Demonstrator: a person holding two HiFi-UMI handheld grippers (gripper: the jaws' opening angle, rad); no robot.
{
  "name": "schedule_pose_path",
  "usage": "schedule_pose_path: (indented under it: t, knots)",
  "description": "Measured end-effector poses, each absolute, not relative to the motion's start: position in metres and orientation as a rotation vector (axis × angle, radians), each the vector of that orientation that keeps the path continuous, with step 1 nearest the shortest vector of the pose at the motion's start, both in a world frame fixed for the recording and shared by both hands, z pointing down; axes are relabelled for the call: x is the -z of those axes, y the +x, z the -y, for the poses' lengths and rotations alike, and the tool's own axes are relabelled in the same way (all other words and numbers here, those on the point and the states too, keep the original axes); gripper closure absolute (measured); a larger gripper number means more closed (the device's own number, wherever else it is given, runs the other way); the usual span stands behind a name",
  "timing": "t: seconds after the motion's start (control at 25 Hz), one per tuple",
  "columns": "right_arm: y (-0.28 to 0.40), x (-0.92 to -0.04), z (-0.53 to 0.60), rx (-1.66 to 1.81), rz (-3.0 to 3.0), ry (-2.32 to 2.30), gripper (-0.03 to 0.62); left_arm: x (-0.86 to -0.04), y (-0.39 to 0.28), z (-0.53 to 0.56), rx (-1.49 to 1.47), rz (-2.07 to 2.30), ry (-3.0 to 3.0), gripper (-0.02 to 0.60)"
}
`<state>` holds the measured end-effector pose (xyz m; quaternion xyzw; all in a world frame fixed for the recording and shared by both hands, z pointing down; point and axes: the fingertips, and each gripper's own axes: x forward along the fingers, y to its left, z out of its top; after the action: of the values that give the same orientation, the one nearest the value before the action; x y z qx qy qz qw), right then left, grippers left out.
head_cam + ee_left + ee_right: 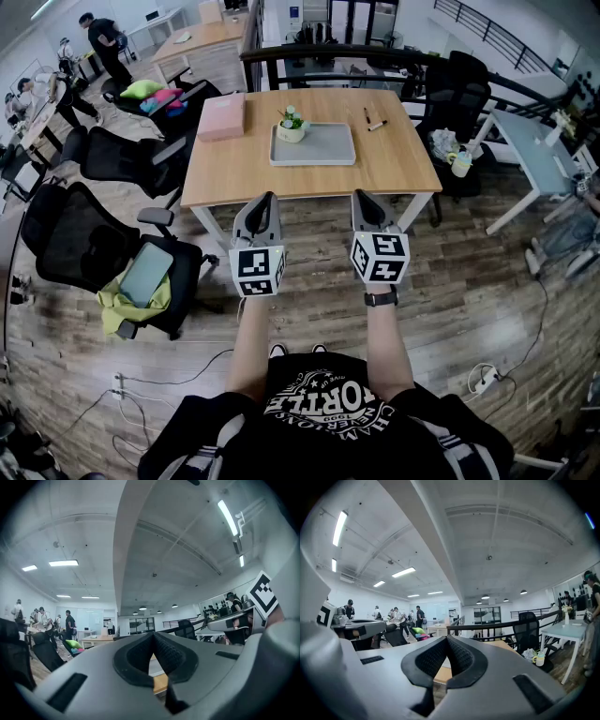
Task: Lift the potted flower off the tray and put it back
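A small potted flower [292,125] in a pale pot stands on the far left corner of a grey tray [323,147] on a wooden table [225,169]. Both grippers hover well short of the table's near edge, side by side and pointing level toward it. My left gripper [266,199] is shut with nothing held; its dark pads [161,652] meet. My right gripper [359,197] is also shut and empty, its pads [457,658] touching. The gripper views show mostly ceiling and a strip of the table.
A pink box [222,116] lies at the table's far left, and markers [375,123] at the far right. Black office chairs [112,248] stand to the left, one carrying a tablet and green cloth. A second table [539,155] stands on the right. People move at the far left.
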<state>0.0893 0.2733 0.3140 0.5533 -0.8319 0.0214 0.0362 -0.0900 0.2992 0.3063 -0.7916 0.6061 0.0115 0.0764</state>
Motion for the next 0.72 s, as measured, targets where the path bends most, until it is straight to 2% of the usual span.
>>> schedule_pose_path:
  t: [0.72]
  knots:
    - [0.130, -0.345, -0.273, -0.166, 2.593, 1.671, 0.576, -0.328, -0.027, -0.297, 0.033, -1.814, -2.390, 0.565]
